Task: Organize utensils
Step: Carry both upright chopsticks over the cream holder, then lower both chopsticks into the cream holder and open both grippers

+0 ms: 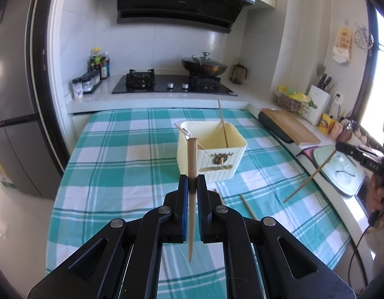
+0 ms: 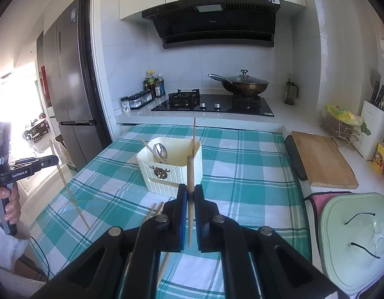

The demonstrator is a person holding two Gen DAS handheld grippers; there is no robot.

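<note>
Wooden and light, 2 stiff chopsticks are riding upright: left gripper [image 1: 192,182] clamping chopstick [image 1: 192,159] mid-shaft, right gripper [image 2: 190,190] clamping another chopstick [image 2: 190,172]; cream box [image 1: 217,159] is waiting.

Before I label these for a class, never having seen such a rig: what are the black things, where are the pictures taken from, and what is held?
They are hand-held tongs, one in each of a person's hands, each with a camera looking along its fingers. One picture is from the left tongs, the other from the right tongs. Each is shut on one chopstick. On the checked cloth stands a cream bin holding chopsticks and a spoon; more chopsticks lie loose.
</note>
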